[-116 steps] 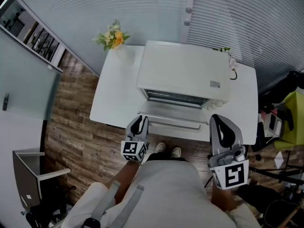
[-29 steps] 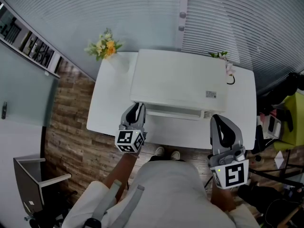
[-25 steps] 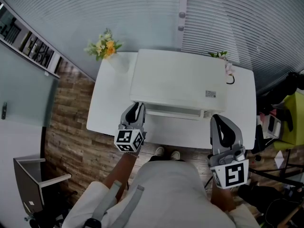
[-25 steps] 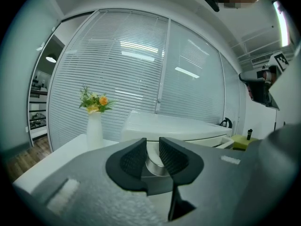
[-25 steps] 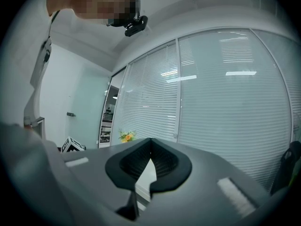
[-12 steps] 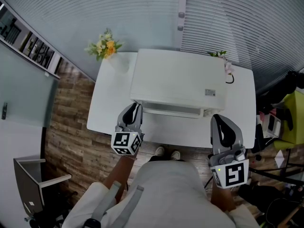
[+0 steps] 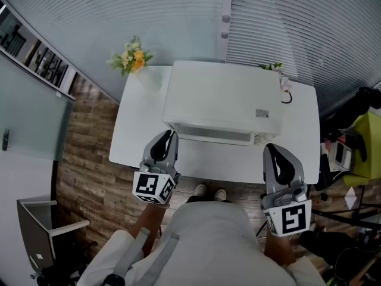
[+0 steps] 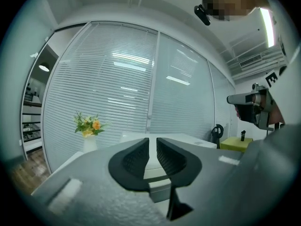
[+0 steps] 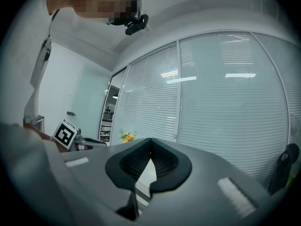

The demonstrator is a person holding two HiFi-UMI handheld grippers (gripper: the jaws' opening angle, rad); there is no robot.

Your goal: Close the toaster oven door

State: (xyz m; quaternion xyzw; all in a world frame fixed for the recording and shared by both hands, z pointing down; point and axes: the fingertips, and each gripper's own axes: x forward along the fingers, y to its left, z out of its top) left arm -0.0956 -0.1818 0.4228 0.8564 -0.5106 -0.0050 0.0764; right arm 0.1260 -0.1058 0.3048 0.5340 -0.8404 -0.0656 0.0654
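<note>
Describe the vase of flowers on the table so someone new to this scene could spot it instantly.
Start at the white table in front of the blinds, which carries the big white toaster oven. The vase of flowers stands at the table's far left corner, left of the oven. Its yellow and white blooms set it apart from the smaller sprig at the far right corner.

**Three cameras on one table: one overhead, two low and level**

The head view sits high above the person and looks steeply down. The toaster oven (image 7: 223,103) lies just off centre toward 1 o'clock on the white table (image 7: 134,142), well below the lens. The left gripper view and the right gripper view ride low by the table's near edge, both facing level toward the window blinds (image 8: 117,79). All three share the flowers (image 7: 132,53): 11 o'clock overhead, about 9 o'clock from the left, 7 o'clock from the right.
</note>
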